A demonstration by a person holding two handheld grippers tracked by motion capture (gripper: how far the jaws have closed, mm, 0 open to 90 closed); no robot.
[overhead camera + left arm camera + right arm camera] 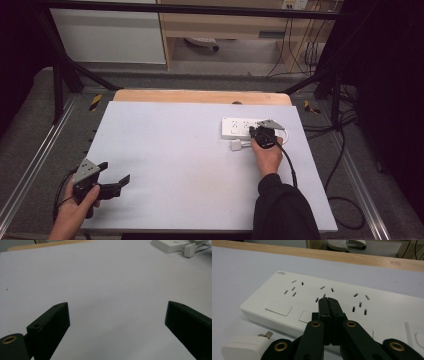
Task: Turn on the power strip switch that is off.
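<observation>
While the left gripper (pixel 117 181) gapes empty, the right gripper (pixel 328 300) is pressed together over the power strip (pixel 287 300).

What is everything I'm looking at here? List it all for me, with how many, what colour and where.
Power strip: one, white, far right part of the table, with three socket groups and flat switches.
Plug adapter: one, white, on the table just in front of the power strip, its metal prongs showing in the right gripper view.
Table: one, pale grey top with a wooden strip along the far edge.
Frame bars: black, around the table.
Cabinet: white, on the floor beyond the table.
Left gripper: one, black, near left corner, jaws wide apart, nothing between them.
Right gripper: one, black, jaws shut, tips over the power strip's middle sockets.
Hands: two, one on each gripper; the right arm wears a dark sleeve.
</observation>
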